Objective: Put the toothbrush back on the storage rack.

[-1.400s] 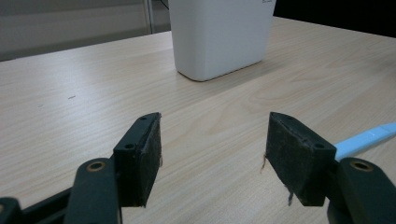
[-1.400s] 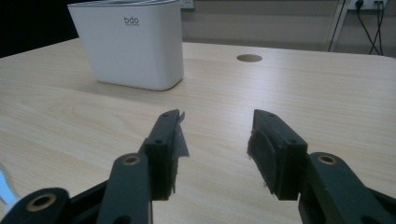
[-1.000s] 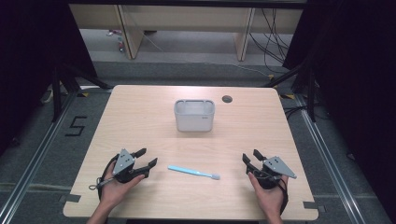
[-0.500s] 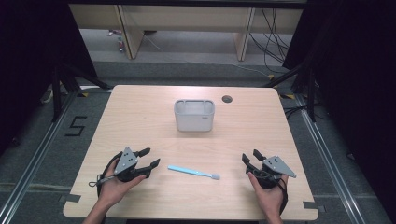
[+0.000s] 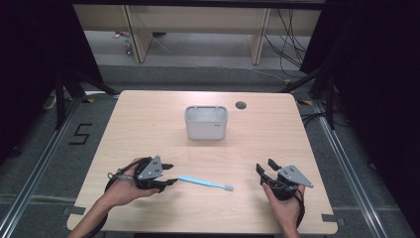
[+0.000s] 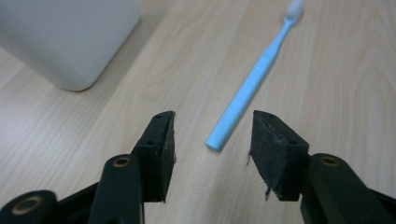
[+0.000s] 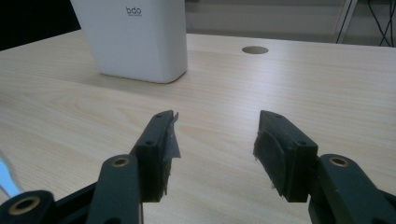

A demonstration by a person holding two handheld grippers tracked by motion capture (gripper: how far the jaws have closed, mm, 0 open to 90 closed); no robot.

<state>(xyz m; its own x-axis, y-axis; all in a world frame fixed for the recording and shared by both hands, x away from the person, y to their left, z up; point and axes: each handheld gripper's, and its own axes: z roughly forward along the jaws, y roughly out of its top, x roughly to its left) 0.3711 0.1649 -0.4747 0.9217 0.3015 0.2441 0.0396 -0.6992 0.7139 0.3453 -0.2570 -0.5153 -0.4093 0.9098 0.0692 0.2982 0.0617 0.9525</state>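
Toothbrush (image 6: pixel 252 88): slim light-blue handle, white bristle head at far end, flat on table (image 5: pixel 148 129). Handle end just ahead of left gripper (image 6: pixel 212 140), between jaw lines, untouched. Jaws half-open, just been closing, empty. Right gripper (image 7: pixel 217 140): wide open, empty.

In the left gripper view the white container (image 6: pixel 65 39) runs off the top and left edges, so its rim is out of sight, and the light blue toothbrush (image 6: pixel 252 84) loses its blurred bristle head at the top edge. In the right gripper view that container is cropped at the top too, and just a pale blue sliver of toothbrush pokes in at the left edge. In the high view the container's inside is too small to read.
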